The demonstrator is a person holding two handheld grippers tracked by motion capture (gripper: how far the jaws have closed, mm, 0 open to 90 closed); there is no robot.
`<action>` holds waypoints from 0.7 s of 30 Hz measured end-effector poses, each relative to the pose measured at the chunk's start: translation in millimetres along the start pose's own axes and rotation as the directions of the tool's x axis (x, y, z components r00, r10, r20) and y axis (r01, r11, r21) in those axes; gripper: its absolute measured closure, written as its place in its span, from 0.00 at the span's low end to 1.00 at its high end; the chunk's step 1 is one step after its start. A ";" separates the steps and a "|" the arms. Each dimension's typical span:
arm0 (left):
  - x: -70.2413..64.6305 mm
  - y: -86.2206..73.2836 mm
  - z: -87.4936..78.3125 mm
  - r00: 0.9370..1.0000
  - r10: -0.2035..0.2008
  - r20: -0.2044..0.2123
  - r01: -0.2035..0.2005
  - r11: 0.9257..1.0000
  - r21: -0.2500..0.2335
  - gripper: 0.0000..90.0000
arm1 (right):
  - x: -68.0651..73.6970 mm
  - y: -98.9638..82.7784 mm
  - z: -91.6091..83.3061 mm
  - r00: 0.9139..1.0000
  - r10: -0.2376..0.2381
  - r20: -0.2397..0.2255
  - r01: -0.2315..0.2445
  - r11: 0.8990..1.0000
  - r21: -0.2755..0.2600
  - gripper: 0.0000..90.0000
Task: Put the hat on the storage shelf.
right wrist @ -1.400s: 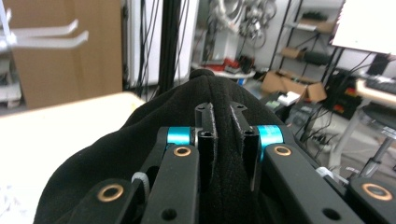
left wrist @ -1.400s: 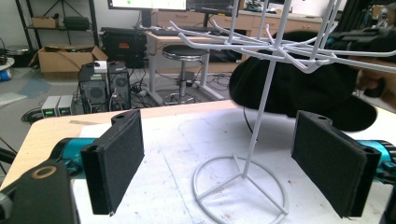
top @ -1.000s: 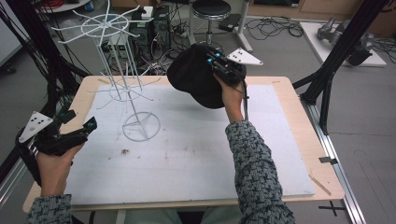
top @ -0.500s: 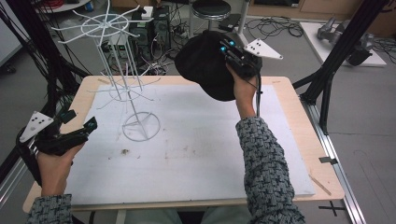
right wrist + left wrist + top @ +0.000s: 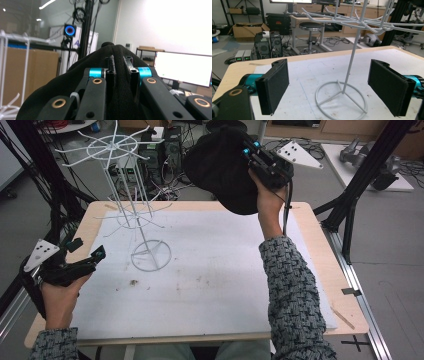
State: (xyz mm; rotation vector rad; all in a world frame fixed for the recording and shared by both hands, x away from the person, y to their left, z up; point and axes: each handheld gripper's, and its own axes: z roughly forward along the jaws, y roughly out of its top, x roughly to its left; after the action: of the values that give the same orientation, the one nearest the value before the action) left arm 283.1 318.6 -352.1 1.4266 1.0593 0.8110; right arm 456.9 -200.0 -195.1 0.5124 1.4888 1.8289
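Note:
A black hat (image 5: 222, 167) hangs in the air above the table's far edge, and my right gripper (image 5: 250, 151) is shut on a fold of it. In the right gripper view the jaws pinch the black hat (image 5: 120, 75) fabric tightly between them. A white wire rack (image 5: 131, 207) with hooked arms stands on a ring base at the table's left middle. My left gripper (image 5: 87, 251) rests open at the left edge, pointing toward the rack. In the left gripper view the white wire rack (image 5: 348, 75) stands between and beyond its two padded fingers (image 5: 275, 87).
A white mat (image 5: 200, 285) covers the wooden table (image 5: 320, 250). Black frame posts (image 5: 365, 175) stand at both sides. Computer boxes and cables lie on the floor beyond the far edge.
My right gripper has lifted the black hat upward and away from the table's far edge. The left gripper has stayed where it was.

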 end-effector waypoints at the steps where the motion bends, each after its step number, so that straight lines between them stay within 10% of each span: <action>1: -0.2 0.0 0.1 1.000 -0.001 0.000 0.001 1.000 -0.001 0.19 | 0.6 3.9 0.0 1.000 0.005 -0.005 -0.005 1.000 -0.006 0.92; 21: -2.8 0.2 1.8 1.000 0.001 0.009 -0.001 1.000 0.000 0.19 | 13.5 62.9 0.5 0.998 0.014 -0.063 -0.023 0.988 -0.154 0.92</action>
State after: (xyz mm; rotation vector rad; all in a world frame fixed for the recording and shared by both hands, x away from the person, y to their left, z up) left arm 283.8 315.4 -351.9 1.4293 1.0515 0.8042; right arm 430.9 -194.8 -136.5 0.3994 1.3723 1.9716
